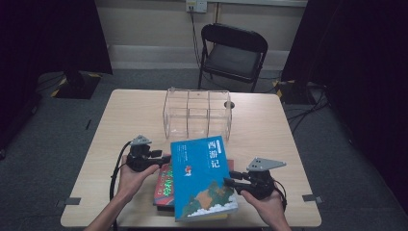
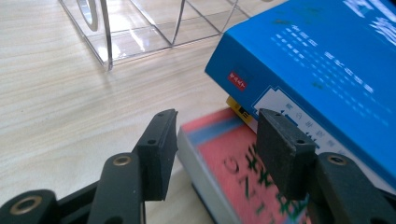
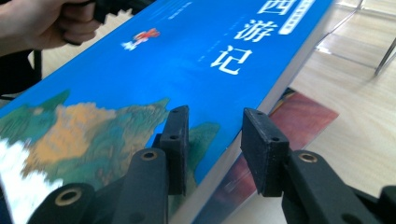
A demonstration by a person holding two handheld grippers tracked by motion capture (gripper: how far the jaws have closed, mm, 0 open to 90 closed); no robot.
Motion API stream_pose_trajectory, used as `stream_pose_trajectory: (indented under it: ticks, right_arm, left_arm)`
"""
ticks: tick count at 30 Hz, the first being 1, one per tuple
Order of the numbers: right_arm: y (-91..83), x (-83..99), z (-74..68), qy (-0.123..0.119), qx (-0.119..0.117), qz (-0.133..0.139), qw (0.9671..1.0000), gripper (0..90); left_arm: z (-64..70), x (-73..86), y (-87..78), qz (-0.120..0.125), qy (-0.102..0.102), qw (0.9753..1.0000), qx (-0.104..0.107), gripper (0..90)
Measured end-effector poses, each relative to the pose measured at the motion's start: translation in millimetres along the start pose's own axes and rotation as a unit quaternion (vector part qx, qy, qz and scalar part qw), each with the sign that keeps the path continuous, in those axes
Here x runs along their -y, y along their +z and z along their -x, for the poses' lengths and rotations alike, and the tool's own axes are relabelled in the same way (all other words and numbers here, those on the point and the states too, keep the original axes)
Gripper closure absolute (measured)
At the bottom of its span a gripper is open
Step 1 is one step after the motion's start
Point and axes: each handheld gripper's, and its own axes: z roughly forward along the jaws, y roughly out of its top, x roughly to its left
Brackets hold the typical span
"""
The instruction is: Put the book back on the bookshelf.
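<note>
High view shows your blue book (image 1: 204, 178) lying on top of a small stack near the front edge of the worktop (image 1: 120, 120), with a red book (image 1: 165, 180) under it and peeking out to the left. Your left claw (image 1: 161, 156) sits at the blue book's left edge and your right claw (image 1: 230, 183) at its right edge, both hands low on the worktop. In the left gripper view your left claw (image 2: 212, 140) stands open with nothing between its jaws, hovering over the corner of the red book (image 2: 233, 172), just beside the blue book's (image 2: 317, 70) spine corner. In the right gripper view your right claw (image 3: 212, 142) is also open, its jaws straddling the blue book's (image 3: 154, 60) long edge, one pad over the cover and one outside the page edge, not yet closed on it. Judge the book as thick, fairly heavy and stiff through the block, with a glossy cover that may slip; it would likely sag or swing if pinched at one corner. Take it mid-edge, deep into the jaws, and support the far side with the other claw. Behind the stack stands a clear acrylic divider box (image 1: 197, 113), close to the book's far end; it could be knocked if you swing forward. A black folding chair (image 1: 233, 53) stands well beyond the worktop.
</note>
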Motion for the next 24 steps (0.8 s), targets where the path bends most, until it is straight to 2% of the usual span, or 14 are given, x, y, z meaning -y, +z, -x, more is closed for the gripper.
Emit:
stream_pose_trajectory:
  ticks: [1,2,4,5,6,8,10,12,13,15,18,19,22,24]
  right_arm:
    - [0.0,0.0,0.0,0.000,0.000,0.000,1.0000,63.3]
    - [-2.0,1.1,-2.9,0.003,0.001,-0.003,1.0000,63.4]
    - [-2.5,2.3,-4.1,0.005,0.003,0.000,1.0000,63.4]
    - [-2.5,2.3,-4.1,0.005,0.003,0.000,1.0000,63.4]
    - [-2.4,1.7,-2.0,0.007,-0.003,0.000,1.0000,62.2]
    - [-1.7,0.7,-1.0,0.008,-0.004,-0.001,1.0000,58.9]
    - [7.0,-5.5,3.5,0.006,0.007,0.001,1.0000,51.9]
    - [14.6,-13.3,10.1,0.008,0.019,0.006,0.9998,49.4]
    - [19.6,-17.5,14.6,0.011,0.022,0.005,0.9997,46.5]
    - [29.7,-25.2,22.3,0.017,0.030,0.009,0.9994,42.0]
    - [41.4,-32.9,29.9,0.030,0.032,0.010,0.9990,37.3]
    - [41.4,-32.9,29.9,0.030,0.032,0.010,0.9990,37.3]
    - [42.1,-28.8,29.7,0.053,0.034,0.022,0.9977,40.7]
    - [40.3,-28.0,29.3,0.055,0.031,0.018,0.9978,42.2]
  left_arm:
    - [0.0,0.0,0.0,0.000,0.000,1.0000,0.000,50.1]
    - [3.8,-3.4,3.4,0.001,0.008,0.9999,-0.012,49.9]
    - [4.3,-2.9,3.5,0.003,0.010,0.9999,-0.013,49.4]
    - [3.4,-1.8,2.7,0.003,0.005,1.0000,-0.006,49.4]
    - [2.1,1.5,-1.0,-0.002,0.005,0.9999,0.014,45.9]
    - [3.2,3.4,-3.1,-0.002,0.007,0.9997,0.022,44.3]
    - [10.0,9.2,-8.5,-0.009,0.028,0.9994,0.021,42.5]
    - [13.6,12.0,-11.7,-0.011,0.038,0.9990,0.023,41.1]
    - [13.6,12.0,-11.7,-0.011,0.038,0.9990,0.023,40.2]
    - [15.4,16.2,-15.6,-0.004,0.037,0.9986,0.036,38.9]
    - [14.6,18.1,-15.3,-0.003,0.037,0.9986,0.038,35.9]
    - [14.0,18.9,-13.9,0.000,0.033,0.9989,0.034,35.9]
    - [10.0,17.4,-8.0,0.002,0.017,0.9996,0.024,37.0]
    - [9.3,15.9,-7.6,0.000,0.019,0.9996,0.020,37.5]
